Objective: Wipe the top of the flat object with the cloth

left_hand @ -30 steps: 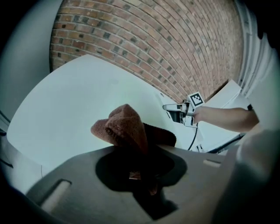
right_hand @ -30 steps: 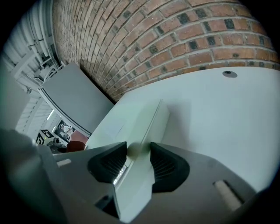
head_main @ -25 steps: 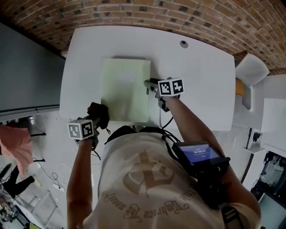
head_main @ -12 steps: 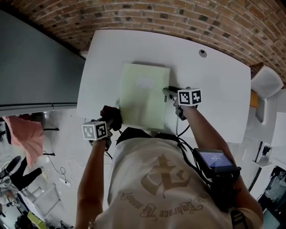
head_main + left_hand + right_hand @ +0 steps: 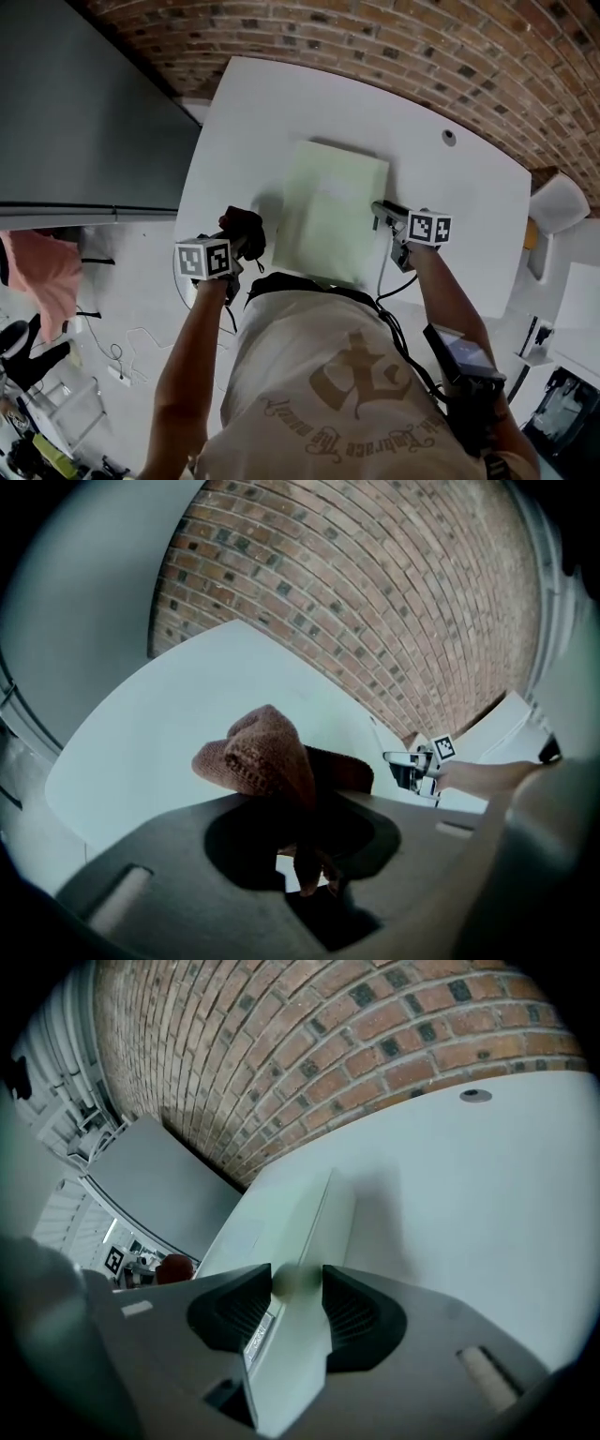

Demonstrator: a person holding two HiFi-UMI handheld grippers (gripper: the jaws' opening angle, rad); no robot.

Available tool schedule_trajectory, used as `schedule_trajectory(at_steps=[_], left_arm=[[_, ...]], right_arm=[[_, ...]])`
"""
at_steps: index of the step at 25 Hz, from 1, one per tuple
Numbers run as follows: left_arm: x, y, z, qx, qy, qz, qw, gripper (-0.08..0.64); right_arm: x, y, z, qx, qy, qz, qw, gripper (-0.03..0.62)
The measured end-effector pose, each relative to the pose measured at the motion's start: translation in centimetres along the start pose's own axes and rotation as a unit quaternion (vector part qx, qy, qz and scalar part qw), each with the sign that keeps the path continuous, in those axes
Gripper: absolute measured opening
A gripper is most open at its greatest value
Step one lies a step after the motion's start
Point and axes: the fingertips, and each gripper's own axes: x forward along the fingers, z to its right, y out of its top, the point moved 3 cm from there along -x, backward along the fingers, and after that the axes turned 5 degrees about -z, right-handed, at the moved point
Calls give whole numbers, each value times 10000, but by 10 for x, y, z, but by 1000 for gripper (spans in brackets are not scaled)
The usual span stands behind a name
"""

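The head view looks steeply down from above the person's shoulders and takes in the whole white surface [image 5: 281, 112] up to the brick wall [image 5: 375, 37] beyond its far edge. The left tongs [image 5: 309, 855] carry a camera low by the near left corner, close behind the cloth [image 5: 262, 757], facing across to the right tongs [image 5: 412, 766]. The right tongs' camera sits low and close on the flat object [image 5: 300, 1232], facing the far edge. All three views share the surface and the wall.
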Motion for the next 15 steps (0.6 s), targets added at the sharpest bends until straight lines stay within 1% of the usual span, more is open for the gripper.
schedule_trajectory(at_steps=[6, 10, 15], left_arm=[[15, 44, -11, 163, -418, 72, 9990, 87], [26, 73, -11, 269, -687, 98, 9972, 87], [45, 114, -9, 453, -875, 81, 9951, 87]], right_arm=[[1, 0, -3, 192, -255, 140, 9994, 169], [2, 0, -5, 332, -316, 185, 9988, 167], [2, -1, -6, 620, -383, 288, 9969, 167]])
